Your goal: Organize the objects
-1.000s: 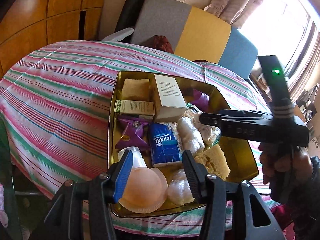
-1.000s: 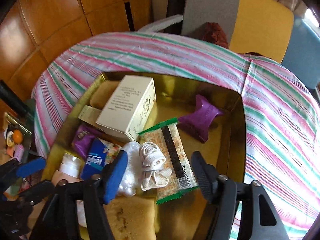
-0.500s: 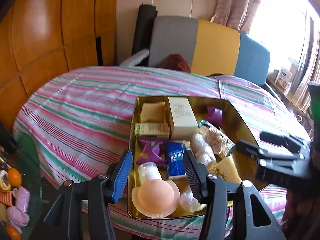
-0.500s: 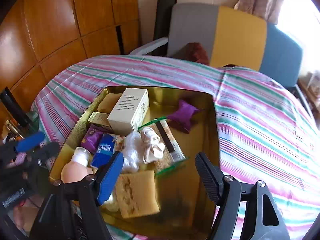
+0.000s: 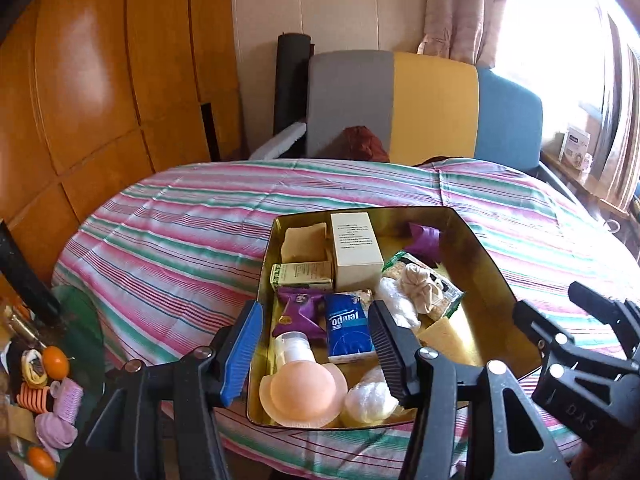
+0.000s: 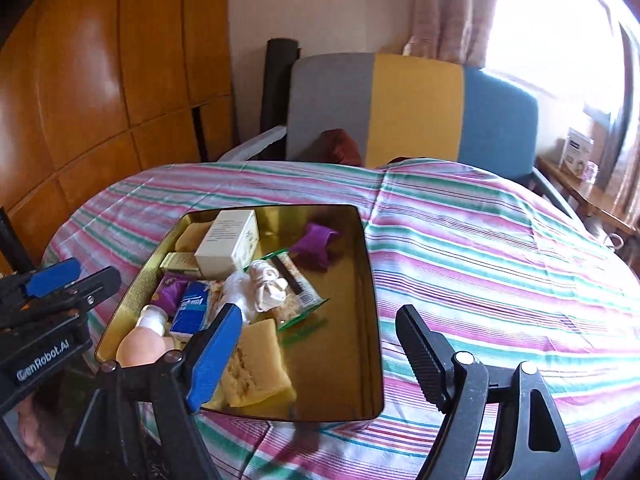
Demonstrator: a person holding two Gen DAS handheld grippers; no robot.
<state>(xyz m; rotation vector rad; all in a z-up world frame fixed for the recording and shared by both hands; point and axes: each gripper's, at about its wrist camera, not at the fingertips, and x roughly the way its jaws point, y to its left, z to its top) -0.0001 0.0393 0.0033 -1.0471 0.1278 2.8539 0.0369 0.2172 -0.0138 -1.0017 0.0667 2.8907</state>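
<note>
Gold tray loaded, both claws clear of it

The gold tray (image 5: pixel 472 240) sits on the striped tabletop (image 5: pixel 180 240) already holding the white box (image 5: pixel 356 246), blue tissue pack (image 5: pixel 347 326), purple snack packet (image 5: pixel 298 312), sponge (image 6: pixel 256 364) and peach bottle (image 5: pixel 300 388); nothing loose lies on the cloth, so the sorting looks nearly or fully done. The left claw (image 5: pixel 316 350) hangs at the tray's near left corner, the right claw (image 6: pixel 320 354) over its near right edge. Both have just been opening, jaws released, gripping nothing.
</note>
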